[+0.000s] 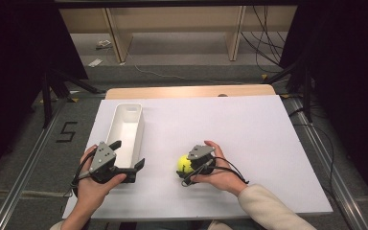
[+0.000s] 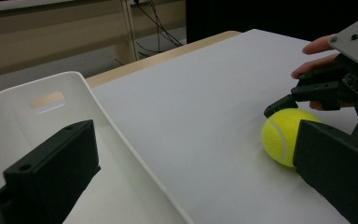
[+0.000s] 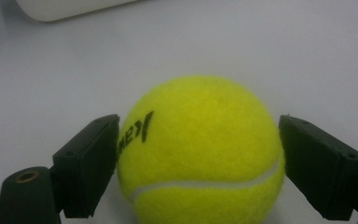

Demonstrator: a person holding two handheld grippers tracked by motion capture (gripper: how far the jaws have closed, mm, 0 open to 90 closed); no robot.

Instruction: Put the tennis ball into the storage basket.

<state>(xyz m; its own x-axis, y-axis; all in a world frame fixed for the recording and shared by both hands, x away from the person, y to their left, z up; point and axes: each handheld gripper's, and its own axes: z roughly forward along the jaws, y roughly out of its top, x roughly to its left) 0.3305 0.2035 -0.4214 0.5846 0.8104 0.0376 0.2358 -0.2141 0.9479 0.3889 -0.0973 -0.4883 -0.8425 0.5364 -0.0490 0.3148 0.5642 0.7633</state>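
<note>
On the table, right gripper point(image 1: 188, 168) lies level, fingers point(image 3: 91, 163) gripping the tennis ball point(image 3: 200, 154).

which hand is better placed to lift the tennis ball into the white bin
Right. The right gripper already has its jaws touching both sides of the tennis ball. The left gripper stands open across the white bin's near end.

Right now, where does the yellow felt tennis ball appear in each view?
High view: the yellow felt tennis ball lies low and centre, at the right gripper.
Left gripper view: right of centre, partly behind that view's own black jaw.
Right gripper view: centre, between the two jaws, which touch its sides.
Shared landmark: the white plastic bin.
</note>
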